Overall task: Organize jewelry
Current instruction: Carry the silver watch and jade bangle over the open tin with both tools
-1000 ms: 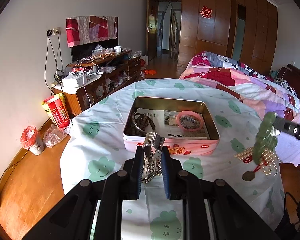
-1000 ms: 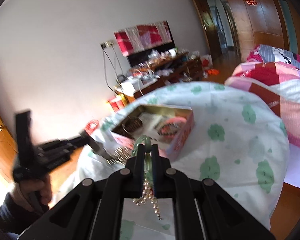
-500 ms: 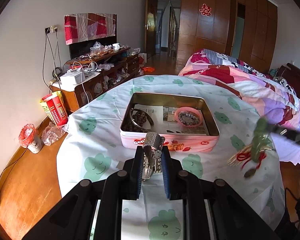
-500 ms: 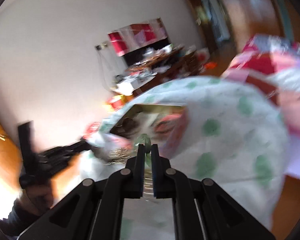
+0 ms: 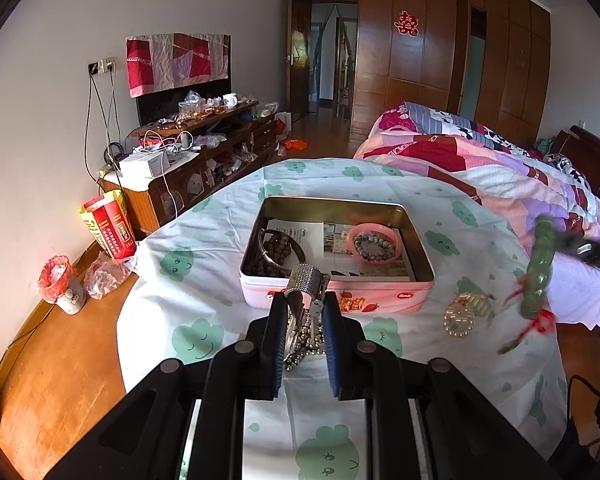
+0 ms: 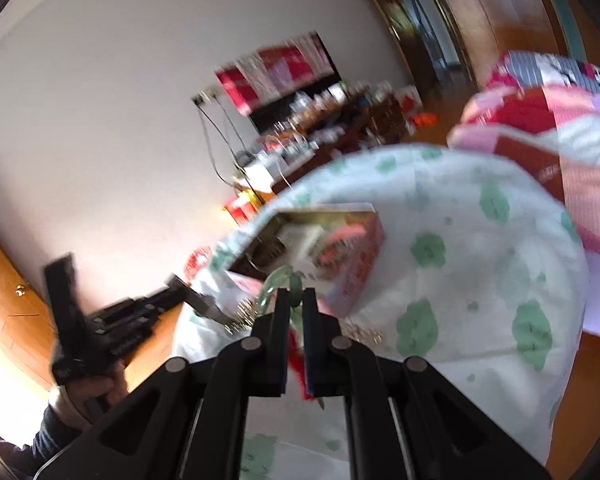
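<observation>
My left gripper (image 5: 303,300) is shut on a silver rhinestone mesh bracelet (image 5: 305,280), just in front of the pink tin (image 5: 331,201). In the tin lie brown beads (image 5: 274,254), and a pink bangle (image 5: 375,244) around a grey bead bracelet. At the right edge, my right gripper (image 5: 561,242) is shut on a green jade bead bracelet (image 5: 539,264) with a red tassel, hanging above the cloth. A gold pearl piece (image 5: 465,312) lies on the cloth beside the tin. The blurred right wrist view shows the right gripper (image 6: 296,294) pinching the green bracelet (image 6: 286,274).
The round table wears a white cloth with green clouds (image 5: 198,340). A quilted bed (image 5: 479,160) is close on the right. A cluttered TV cabinet (image 5: 204,152), a red carton (image 5: 108,228) and a bagged cup (image 5: 62,284) stand at the left.
The gold pearl piece that hung with the green bracelet now lies on the cloth right of the tin. The right gripper has shifted with the bracelet; the left gripper has kept still.
</observation>
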`<state>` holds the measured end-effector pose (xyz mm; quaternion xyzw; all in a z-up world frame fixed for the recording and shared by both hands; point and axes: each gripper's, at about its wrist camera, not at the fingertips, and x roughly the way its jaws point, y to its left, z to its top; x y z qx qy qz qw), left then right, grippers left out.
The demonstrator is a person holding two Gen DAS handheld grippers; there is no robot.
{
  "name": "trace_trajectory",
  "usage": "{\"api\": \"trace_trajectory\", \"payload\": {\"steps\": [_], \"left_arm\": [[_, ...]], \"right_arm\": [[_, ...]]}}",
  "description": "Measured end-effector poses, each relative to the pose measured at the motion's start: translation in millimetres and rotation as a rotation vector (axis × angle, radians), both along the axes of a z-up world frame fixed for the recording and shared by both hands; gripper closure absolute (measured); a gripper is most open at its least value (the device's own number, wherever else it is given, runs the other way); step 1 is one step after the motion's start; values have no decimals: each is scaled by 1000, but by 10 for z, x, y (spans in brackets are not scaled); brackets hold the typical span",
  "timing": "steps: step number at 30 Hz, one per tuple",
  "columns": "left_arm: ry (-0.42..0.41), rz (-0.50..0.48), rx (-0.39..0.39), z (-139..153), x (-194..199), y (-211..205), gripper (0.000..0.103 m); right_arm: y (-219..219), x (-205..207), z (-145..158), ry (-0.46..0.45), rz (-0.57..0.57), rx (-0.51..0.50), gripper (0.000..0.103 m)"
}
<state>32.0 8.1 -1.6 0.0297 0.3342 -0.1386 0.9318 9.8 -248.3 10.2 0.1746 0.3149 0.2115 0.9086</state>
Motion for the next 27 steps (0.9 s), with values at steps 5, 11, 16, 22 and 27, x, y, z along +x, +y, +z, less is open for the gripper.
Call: {"api": "trace_trajectory", "payload": {"steps": [5, 11, 16, 22, 27], "left_arm": [[11, -6, 2, 2, -30, 4, 86], [11, -5, 4, 10, -19, 17, 86], [-15, -24, 32, 86, 31, -36, 86], [-70, -37, 57, 300, 228, -92, 86], [-76, -31, 61, 373, 511, -99, 86]], "right_arm": [[23, 238, -449, 127, -33, -95, 96], [125, 223, -483, 124, 1, -70, 96], [169, 199, -314, 84, 9, -88, 96], [201, 371, -161, 50, 7, -123, 96], [279, 626, -82, 33, 11, -153, 96]]}}
